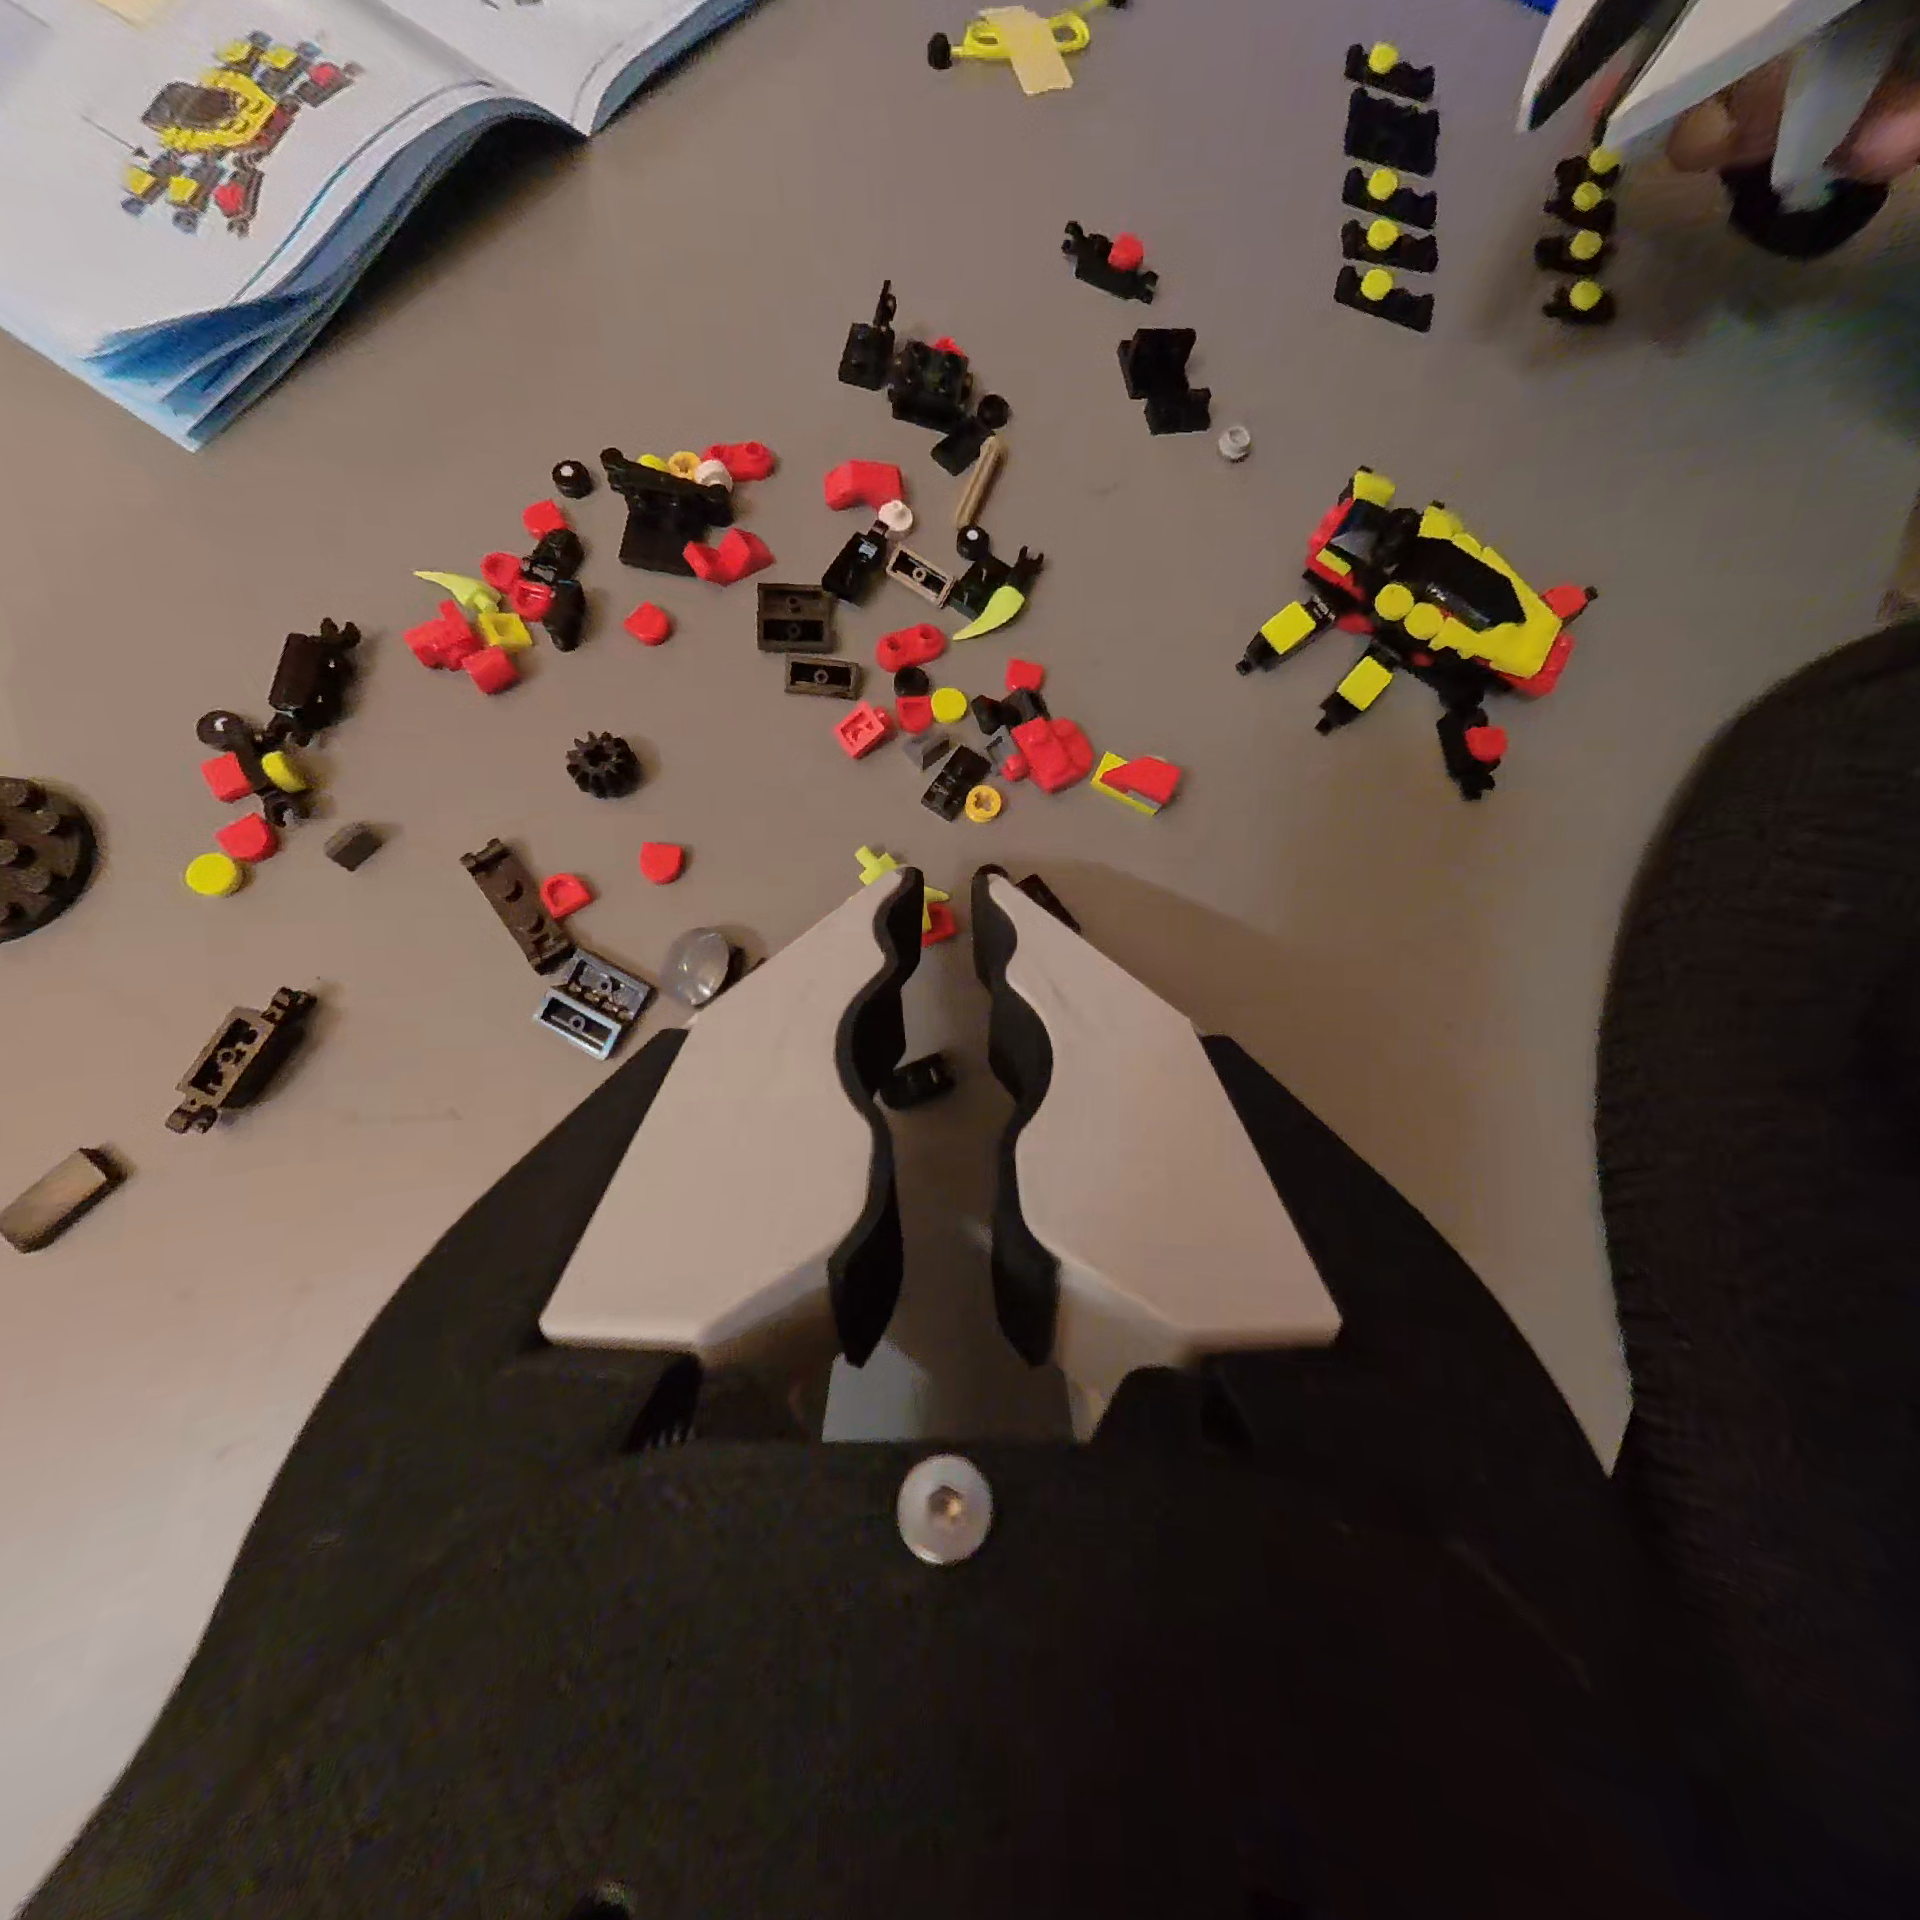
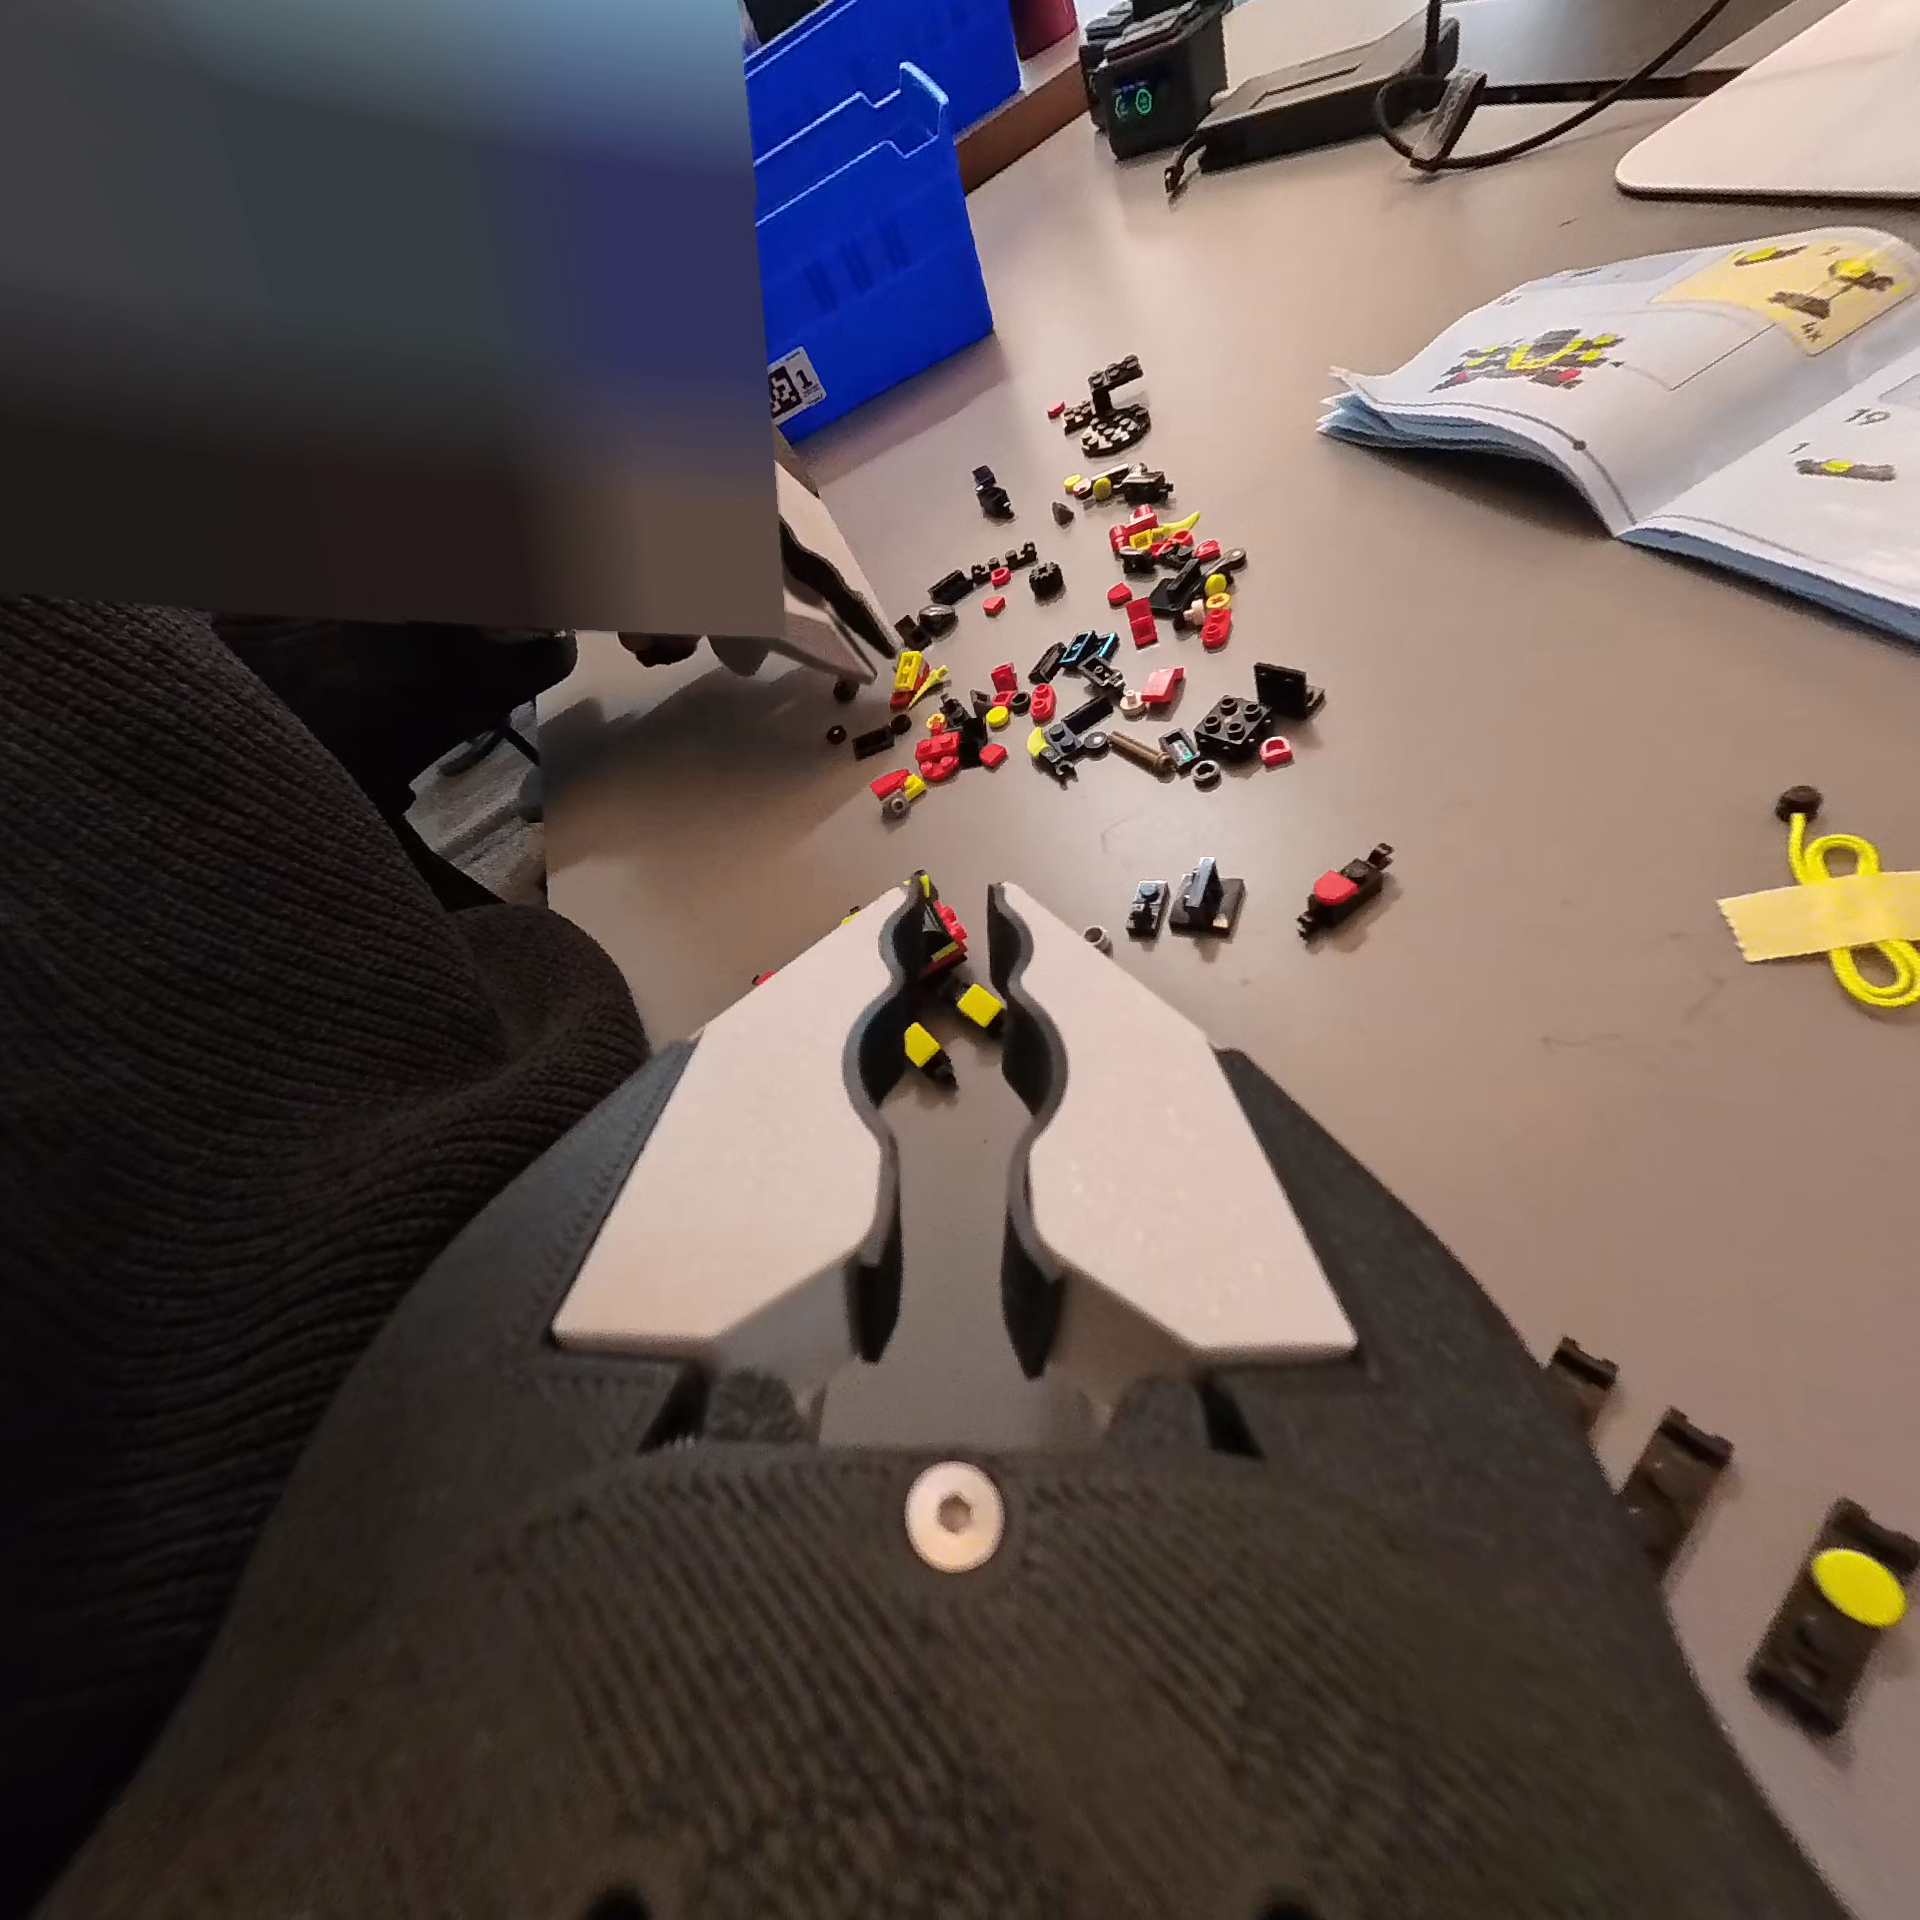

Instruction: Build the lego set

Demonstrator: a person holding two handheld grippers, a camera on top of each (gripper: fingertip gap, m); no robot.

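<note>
A part-built black, yellow and red lego model [image 1: 1434, 613] lies on the grey table at the right. Loose red, black and yellow pieces [image 1: 790, 623] are scattered across the middle. My left gripper [image 1: 948, 883] hovers low at the near edge of the pile, its jaws a narrow gap apart. A small red and yellow piece [image 1: 938, 920] shows under its tips. My right gripper [image 2: 951, 904] is narrowly open above the model [image 2: 940, 951], which shows through the gap. It holds nothing. The right gripper also shows in the left wrist view [image 1: 1579, 125], at the top right.
An open instruction booklet [image 1: 312, 156] lies at the back left. Black plates with yellow studs [image 1: 1387, 187] stand in rows at the back right. A yellow cord under tape [image 2: 1839, 914], a blue bin [image 2: 873, 229] and a dark knit sleeve [image 1: 1766, 1039] border the work area. Left tips to right tips: about 20 cm.
</note>
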